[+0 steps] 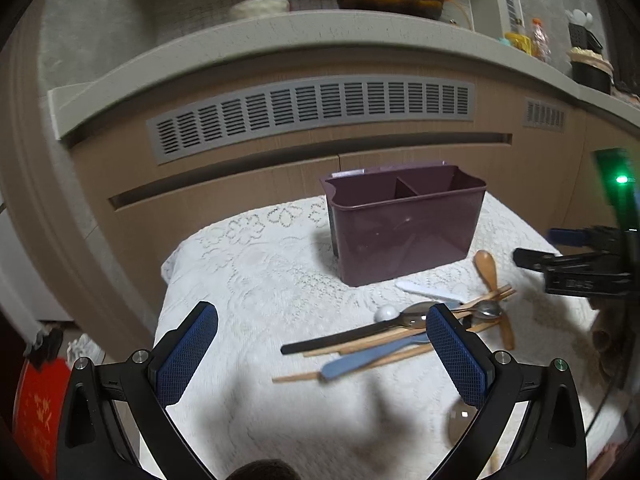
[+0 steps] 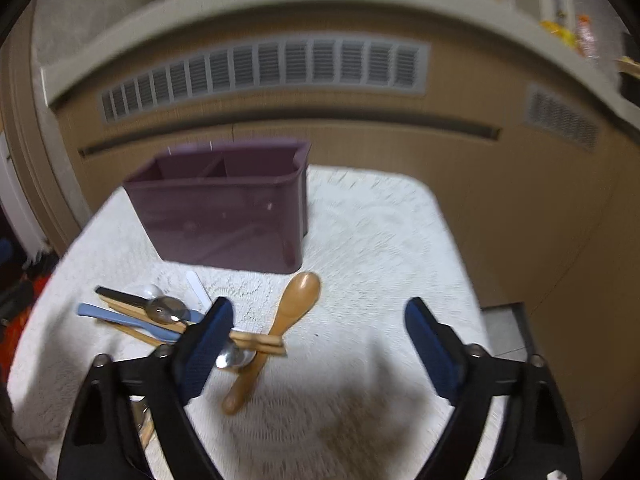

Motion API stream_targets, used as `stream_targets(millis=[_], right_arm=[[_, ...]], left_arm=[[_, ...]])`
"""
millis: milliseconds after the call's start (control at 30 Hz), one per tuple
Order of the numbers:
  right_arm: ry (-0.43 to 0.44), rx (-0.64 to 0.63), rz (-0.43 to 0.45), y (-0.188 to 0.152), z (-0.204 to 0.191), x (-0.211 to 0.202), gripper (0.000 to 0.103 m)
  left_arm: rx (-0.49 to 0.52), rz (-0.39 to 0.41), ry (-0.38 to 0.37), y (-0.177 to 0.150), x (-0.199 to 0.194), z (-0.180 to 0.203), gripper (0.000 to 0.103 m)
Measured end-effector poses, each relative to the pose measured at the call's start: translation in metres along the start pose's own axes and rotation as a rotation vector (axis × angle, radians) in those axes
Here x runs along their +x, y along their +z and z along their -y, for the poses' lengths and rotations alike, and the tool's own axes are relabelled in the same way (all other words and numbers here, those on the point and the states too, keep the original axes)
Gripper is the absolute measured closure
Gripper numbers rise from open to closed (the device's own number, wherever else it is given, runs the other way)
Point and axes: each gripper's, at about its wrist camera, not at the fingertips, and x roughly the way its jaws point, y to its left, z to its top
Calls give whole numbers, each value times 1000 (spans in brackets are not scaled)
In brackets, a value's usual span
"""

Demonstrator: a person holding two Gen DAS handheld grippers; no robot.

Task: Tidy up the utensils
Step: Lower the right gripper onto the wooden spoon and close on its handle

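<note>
A purple two-compartment utensil holder stands on a white lace-covered table. In front of it lies a pile of utensils: a wooden spoon, wooden chopsticks, a blue spoon, a black-handled spoon, a metal spoon and a white utensil. My left gripper is open and empty, above the pile's left. My right gripper is open and empty, over the wooden spoon; it also shows in the left wrist view.
A tan cabinet with grey vents stands behind the table under a counter carrying a pan and jars. A red object sits low at the left. The table edge drops off at the right.
</note>
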Motion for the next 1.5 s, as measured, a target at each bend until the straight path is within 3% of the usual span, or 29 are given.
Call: stream_targets(millis=[100,167,333,433,533,700,800,967,1100,1300,1433,1500], right_arm=[[3,-7,-62,3,-8,31,28],[-1,-14,-109,5,-14,51,37],[-33,-15,-184,4,-23,82,41],[-30,-39,-181,1,-29,84,51],[4,-77,-190,1,-36,80,73],[40,-71,-147,1,-30,58,73],[67,-50,-132,4,-25,42,73],[101,-19,-113,1,-14,24,73],[108,-12,-107,3,-7,23,73],[120,-11,-101,2,0,26,73],[121,-10,-103,2,-1,27,73],[120,-16,-106,0,-1,27,73]], left_arm=[[-12,-7,-2,-1,12,-16,0],[-23,-11,2,-5,17,-27,0],[-22,-53,-85,-18,29,-40,0],[42,-82,-130,-21,36,-30,0],[105,-111,-224,-19,42,-12,0],[231,-97,-275,-9,58,17,0],[256,-164,-327,-2,82,30,0],[157,-301,-377,8,127,25,0],[65,-373,-406,4,142,12,0],[71,-466,-501,-10,128,12,0],[88,-460,-582,-11,101,21,0],[122,-425,-568,-10,89,29,1]])
